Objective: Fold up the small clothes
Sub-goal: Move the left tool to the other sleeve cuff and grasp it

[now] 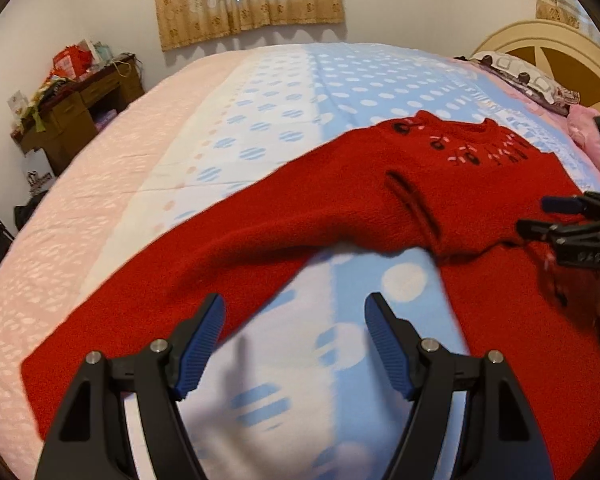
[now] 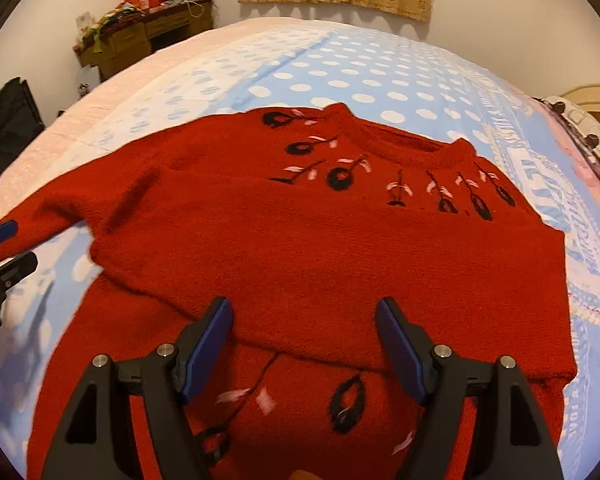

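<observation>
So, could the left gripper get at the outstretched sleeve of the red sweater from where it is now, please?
Probably yes: the left gripper is open just above the sleeve, which lies flat and uncovered on the bedspread, with nothing between them.

Fuzzy knit sweater (image 2: 300,248) on matt cotton bedsheet (image 2: 380,72).

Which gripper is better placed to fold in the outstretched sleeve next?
Left, probably. The left gripper hangs open right beside the outstretched sleeve of the red knitted sweater. The right gripper, also open, sits over the sweater's body, farther from that sleeve.
</observation>
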Available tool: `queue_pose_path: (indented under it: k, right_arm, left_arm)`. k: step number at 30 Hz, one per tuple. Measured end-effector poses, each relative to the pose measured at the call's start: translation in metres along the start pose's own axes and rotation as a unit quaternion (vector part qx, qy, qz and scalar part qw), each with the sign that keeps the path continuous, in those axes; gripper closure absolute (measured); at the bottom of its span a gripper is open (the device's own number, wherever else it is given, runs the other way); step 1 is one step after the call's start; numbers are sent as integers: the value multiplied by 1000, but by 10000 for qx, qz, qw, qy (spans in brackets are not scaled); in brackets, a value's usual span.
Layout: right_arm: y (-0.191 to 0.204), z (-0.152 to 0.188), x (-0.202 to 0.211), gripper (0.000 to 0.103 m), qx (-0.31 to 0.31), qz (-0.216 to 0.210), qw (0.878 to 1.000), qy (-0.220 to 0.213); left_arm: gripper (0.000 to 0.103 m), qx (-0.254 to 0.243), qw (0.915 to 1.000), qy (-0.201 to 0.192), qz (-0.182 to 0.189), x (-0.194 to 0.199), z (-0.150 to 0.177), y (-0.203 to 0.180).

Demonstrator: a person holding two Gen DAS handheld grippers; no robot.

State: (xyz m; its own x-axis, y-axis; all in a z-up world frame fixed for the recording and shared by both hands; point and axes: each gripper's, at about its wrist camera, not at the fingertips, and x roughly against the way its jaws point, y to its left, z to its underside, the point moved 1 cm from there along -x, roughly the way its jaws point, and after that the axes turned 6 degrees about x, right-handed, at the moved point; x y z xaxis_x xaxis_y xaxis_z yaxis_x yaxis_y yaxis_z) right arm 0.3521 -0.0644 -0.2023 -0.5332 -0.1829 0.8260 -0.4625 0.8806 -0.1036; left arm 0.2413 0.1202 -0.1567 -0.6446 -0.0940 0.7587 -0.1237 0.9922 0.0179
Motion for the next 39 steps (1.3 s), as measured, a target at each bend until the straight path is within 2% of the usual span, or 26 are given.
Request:
queue_pose_path:
  k: [6,14,19,24,28,31,34,36,39]
  right_arm:
    - [16,3,-2,28,257,-38,9996,64]
    - [25,9,7,28,399,-105,9991,40]
    - [29,15,12,28,499,-85,9987,79]
    - [40,24,26,28,778,-53,9969,46]
    - [49,30,35,28,900,-64,9959,-4]
    - [57,35,42,28,985,-115,9951,-28]
    - [65,39,48,28,1102,-116,9938,-65]
    - [68,42,51,28,1144,-126,9933,-80]
    - [70,46,57,28,1160,-142,9931,-124]
  left_arm:
    - [28,139,9992,88,-361,7,10,34]
    - [28,491,9959,6,-754,25,23,80]
    - [28,805,9908,90,-1083,25,33,113]
    - [28,1424,9796,92,-1418,29,37,161]
    - [30,1929,9720,65,-1341,32,40,189]
    - [32,2167,9700,246,-1074,21,41,194]
    - [45,2419,9668,453,-682,8,41,193]
    - [45,2491,9651,455,-666,4,40,190]
    - [59,2573,9630,416,-689,1,39,191]
